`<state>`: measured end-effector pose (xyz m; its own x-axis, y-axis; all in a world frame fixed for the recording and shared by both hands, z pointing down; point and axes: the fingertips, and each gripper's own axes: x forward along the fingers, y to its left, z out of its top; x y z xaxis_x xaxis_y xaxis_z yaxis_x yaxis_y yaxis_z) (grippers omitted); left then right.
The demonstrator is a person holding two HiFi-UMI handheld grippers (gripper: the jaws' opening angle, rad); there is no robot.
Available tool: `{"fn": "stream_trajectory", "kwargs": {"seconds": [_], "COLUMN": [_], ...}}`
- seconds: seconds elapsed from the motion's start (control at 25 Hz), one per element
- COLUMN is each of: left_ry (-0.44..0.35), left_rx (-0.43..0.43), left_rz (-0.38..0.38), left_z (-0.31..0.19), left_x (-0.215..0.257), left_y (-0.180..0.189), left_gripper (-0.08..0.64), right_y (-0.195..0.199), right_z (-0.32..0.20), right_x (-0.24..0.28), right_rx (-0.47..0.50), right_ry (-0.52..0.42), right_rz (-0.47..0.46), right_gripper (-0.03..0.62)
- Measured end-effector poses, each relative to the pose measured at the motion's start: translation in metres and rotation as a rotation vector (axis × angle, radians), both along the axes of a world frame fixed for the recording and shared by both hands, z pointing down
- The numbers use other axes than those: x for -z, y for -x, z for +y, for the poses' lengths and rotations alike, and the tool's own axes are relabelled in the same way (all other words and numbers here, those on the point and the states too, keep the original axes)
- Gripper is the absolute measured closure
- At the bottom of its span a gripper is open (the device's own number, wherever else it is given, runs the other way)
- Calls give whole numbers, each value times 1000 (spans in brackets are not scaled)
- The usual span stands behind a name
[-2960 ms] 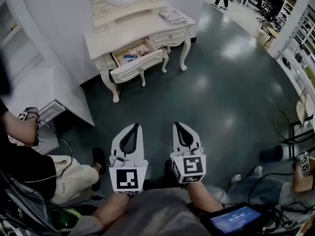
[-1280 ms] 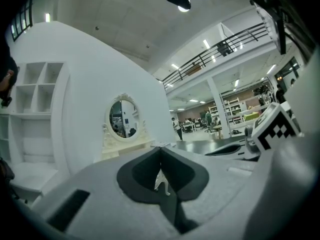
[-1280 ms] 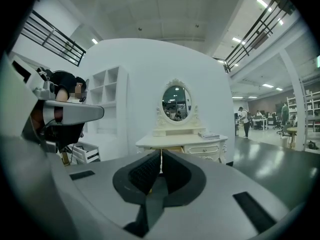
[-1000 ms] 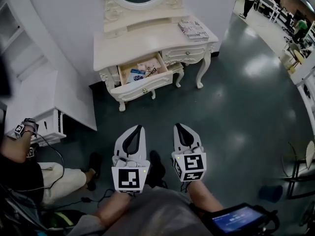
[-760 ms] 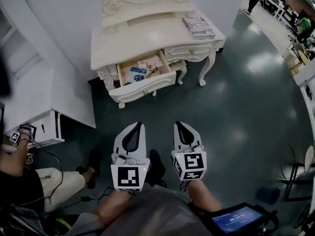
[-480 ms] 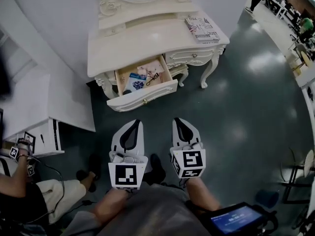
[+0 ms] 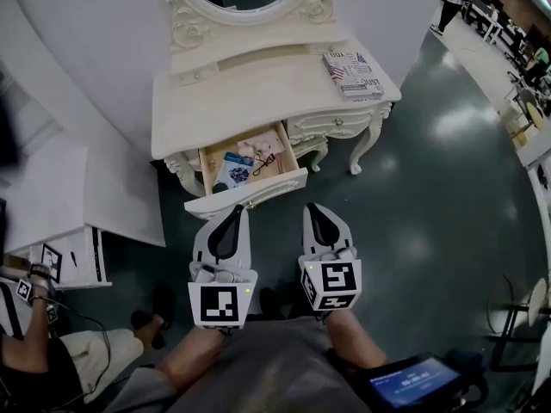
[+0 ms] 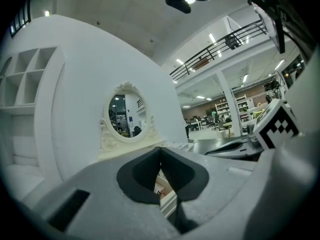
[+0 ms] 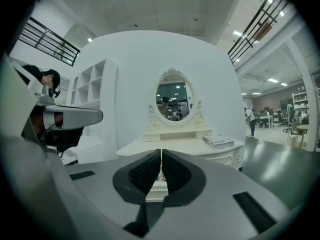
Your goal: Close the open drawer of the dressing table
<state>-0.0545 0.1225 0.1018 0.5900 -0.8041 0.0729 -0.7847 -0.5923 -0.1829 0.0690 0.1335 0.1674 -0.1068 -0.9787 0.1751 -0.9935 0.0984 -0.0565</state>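
Two claws, both pressed together and empty. Your left claw (image 7: 232, 216) sits just short of the open drawer (image 7: 269, 191), pulled out from under the surface (image 7: 258, 93); set it and the right claw (image 7: 313, 212) flat against the front, pushing evenly.

White plastic left claw (image 7: 236, 210) and right claw (image 7: 311, 206), black-lined inside; black-and-white marker cubes (image 7: 220, 305) (image 7: 331, 282) lower centre; grey top (image 7: 258, 368) at bottom.

Open drawer (image 7: 247, 194) juts past the desk (image 7: 258, 93) front edge. Its front panel sits just ahead of your left gripper (image 7: 236, 212), with nothing between. Your right gripper (image 7: 311, 207) faces bare floor (image 7: 413, 205) beside the drawer. A white cabinet (image 7: 95, 188) crowds the desk's left side.
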Motion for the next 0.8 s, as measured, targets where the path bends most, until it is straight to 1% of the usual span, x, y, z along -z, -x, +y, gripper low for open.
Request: {"fn": "stream_trajectory", "kwargs": {"seconds": [0.08,0.32,0.44,0.56,0.8], "left_ry": [4,-4,36,61,165], "left_rx": [22,110,169,211,287], "left_rz": [2,-32,-31,-24,-19], "left_z": [-10,-50,-69,-88,-111], "left_x": [-1,-8,-17,-27,-70], "left_y": [-3,-16,-13,-9,6], "left_gripper": [545,545,545,545,545], "right_y": [-3,-12,-9,-6,6], "right_z": [-13,-70,-95,-117,-142], "right_x": [-1,-4,-6,-10,-35], "right_rx": [25,128,186,230,303], "right_ry": [-2,-3,6,20,67], "right_rz": [0,-8,-12,-14,-16], "right_gripper": [577,577,577,577,577]}}
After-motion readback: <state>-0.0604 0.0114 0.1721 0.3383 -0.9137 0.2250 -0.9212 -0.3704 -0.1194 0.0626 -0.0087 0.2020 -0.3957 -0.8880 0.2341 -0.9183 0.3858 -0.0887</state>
